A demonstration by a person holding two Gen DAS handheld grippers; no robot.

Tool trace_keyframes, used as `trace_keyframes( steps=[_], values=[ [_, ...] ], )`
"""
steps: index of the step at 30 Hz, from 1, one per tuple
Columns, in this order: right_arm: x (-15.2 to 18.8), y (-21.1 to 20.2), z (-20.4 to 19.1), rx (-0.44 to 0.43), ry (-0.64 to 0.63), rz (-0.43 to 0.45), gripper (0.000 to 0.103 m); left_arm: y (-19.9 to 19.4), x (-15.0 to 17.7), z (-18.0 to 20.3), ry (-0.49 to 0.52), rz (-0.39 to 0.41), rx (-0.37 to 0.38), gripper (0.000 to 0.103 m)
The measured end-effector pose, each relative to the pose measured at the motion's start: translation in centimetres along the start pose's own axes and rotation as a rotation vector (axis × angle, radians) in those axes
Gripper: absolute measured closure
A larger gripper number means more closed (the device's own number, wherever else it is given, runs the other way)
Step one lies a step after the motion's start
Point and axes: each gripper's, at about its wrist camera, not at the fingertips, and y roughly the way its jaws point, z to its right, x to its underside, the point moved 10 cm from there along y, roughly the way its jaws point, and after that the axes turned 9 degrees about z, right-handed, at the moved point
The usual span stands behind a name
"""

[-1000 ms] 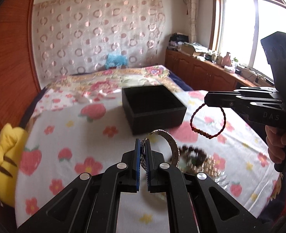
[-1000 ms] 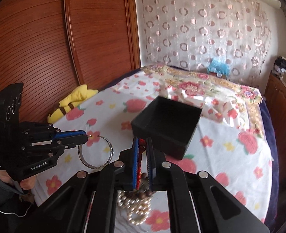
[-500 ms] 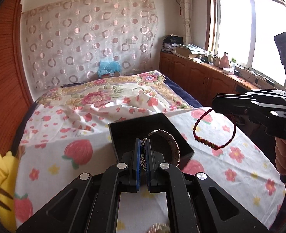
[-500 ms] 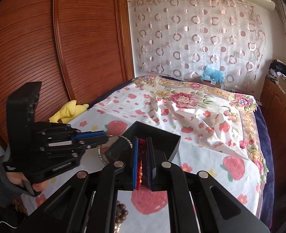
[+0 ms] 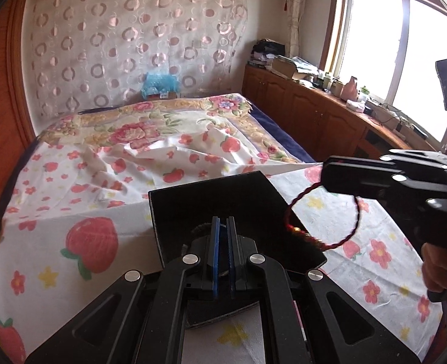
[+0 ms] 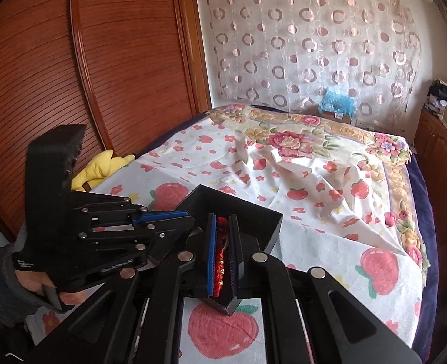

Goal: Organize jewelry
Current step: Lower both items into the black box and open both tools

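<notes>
Both claws pinch bracelets: right claw (image 6: 222,251) grips red bracelet (image 5: 323,212).

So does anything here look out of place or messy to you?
Mostly the bed: the strawberry-print sheet is rumpled into folds beyond the black box, and a yellow plush toy is wedged at the bed's edge by the wooden wardrobe. The red cord bracelet dangling mid-air is just being carried.

Matte black all over on the left gripper (image 5: 222,227), blue ribbed pads lining its two slim fingers (image 5: 214,242), round silver screw heads dotting the linkage arms. Same build on the right gripper (image 6: 223,230), blue pad, silver screws. White lettering on the left unit's side, a grey sleeve, bare skin on the hand (image 6: 38,285).
</notes>
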Motion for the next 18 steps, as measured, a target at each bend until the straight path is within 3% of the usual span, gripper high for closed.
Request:
trace_keyframes(
  steps=[6, 15, 18],
  values=[
    [0.3, 1.5, -0.4, -0.027, 0.020, -0.011, 0.094, -2.2, -0.8, -1.2, 0.002, 0.042, -0.031, 0.099],
    [1.8, 4.3, -1.7, -0.062, 0.024, -0.056, 0.092, -5.2, 1.0, -3.9, -0.042, 0.030, -0.076, 0.099],
    [2.2, 4.8, -1.0, -0.003, -0.006, -0.070, 0.077, -5.9, 1.9, -4.3, -0.042, 0.016, -0.091, 0.099]
  ],
)
